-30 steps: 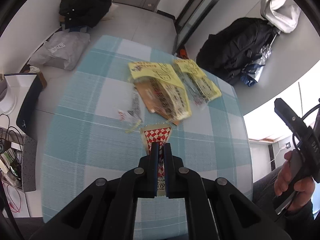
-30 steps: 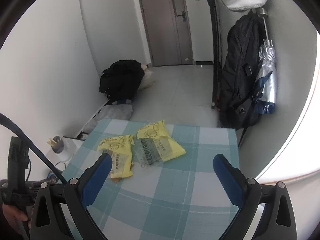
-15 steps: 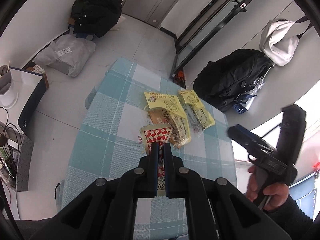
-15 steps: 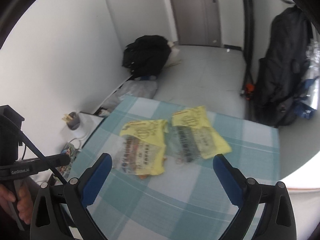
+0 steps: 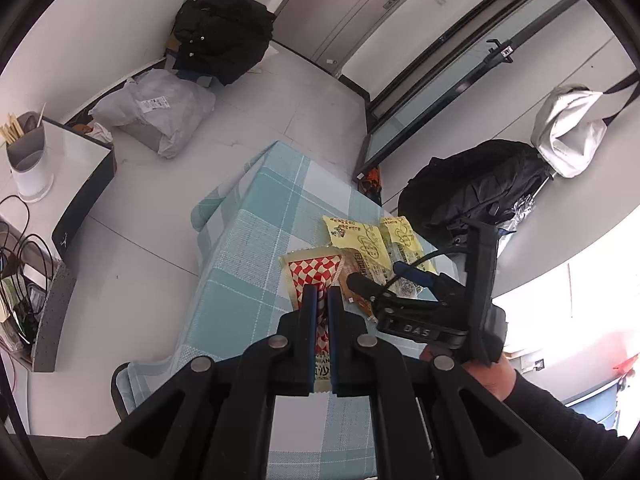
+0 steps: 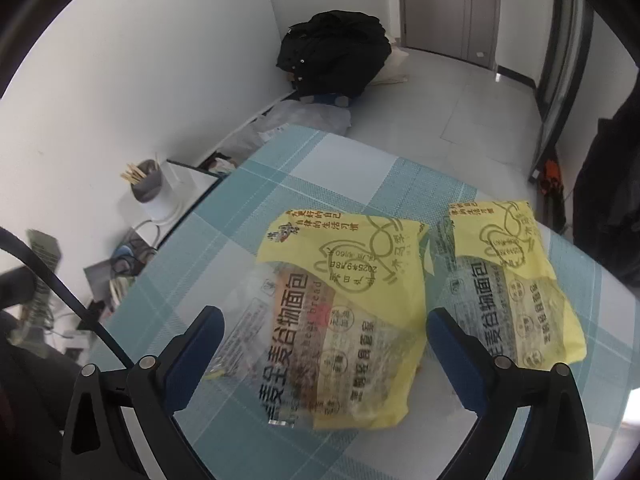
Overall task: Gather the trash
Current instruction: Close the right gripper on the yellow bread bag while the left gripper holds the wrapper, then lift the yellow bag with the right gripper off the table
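We hold the red-checked sachet [image 5: 318,276] clamped in the left gripper [image 5: 321,312] above the checked tablecloth [image 6: 332,160], freeing the right gripper [image 6: 324,344], fingers wide apart, to straddle the nearer yellow bread wrapper [image 6: 336,312] lying there.

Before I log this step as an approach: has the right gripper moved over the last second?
Yes. The right gripper has come down and forward toward the table; the left bread bag now fills the gap between its open fingers.
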Demonstrator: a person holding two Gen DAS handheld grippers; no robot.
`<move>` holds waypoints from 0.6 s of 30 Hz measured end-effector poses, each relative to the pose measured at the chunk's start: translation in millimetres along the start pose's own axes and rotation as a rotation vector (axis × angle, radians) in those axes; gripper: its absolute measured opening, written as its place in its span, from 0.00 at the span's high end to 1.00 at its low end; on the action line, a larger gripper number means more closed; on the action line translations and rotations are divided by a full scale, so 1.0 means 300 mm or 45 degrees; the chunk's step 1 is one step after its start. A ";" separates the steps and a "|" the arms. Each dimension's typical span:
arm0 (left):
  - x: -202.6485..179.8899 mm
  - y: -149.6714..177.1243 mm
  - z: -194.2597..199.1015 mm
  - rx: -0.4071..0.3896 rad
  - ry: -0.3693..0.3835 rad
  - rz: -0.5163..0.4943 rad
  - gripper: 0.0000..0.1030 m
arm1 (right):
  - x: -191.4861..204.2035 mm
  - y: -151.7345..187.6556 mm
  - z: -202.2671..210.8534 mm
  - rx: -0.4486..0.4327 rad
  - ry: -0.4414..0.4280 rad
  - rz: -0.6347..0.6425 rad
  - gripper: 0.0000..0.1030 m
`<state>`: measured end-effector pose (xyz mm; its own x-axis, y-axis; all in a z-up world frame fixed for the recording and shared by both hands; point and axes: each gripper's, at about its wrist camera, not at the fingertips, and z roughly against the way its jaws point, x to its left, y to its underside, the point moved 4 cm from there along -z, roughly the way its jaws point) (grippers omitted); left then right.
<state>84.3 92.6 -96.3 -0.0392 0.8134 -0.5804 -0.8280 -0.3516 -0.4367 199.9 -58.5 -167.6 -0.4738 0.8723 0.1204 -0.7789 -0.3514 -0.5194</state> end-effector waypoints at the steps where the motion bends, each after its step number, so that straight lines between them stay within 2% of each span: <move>1: 0.005 -0.002 0.001 0.000 0.007 0.010 0.99 | -0.001 -0.002 -0.012 0.012 0.019 0.006 0.01; 5: 0.017 -0.010 0.000 0.005 0.007 0.019 0.99 | -0.009 0.005 -0.056 0.061 0.047 -0.016 0.03; 11: 0.025 -0.009 0.001 0.017 0.010 0.035 0.99 | 0.000 0.025 -0.037 0.029 0.089 0.000 0.18; 12: 0.028 -0.010 0.002 0.017 0.009 0.038 0.99 | -0.003 0.028 -0.031 0.023 0.093 -0.009 0.23; 18: 0.031 -0.005 -0.002 0.026 0.002 0.040 0.99 | -0.018 0.031 0.015 -0.026 0.115 -0.018 0.29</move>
<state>85.6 100.4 -101.4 -0.0642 0.8014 -0.5947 -0.8377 -0.3672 -0.4044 193.4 -68.0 -169.1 -0.4228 0.9048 0.0514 -0.7763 -0.3323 -0.5357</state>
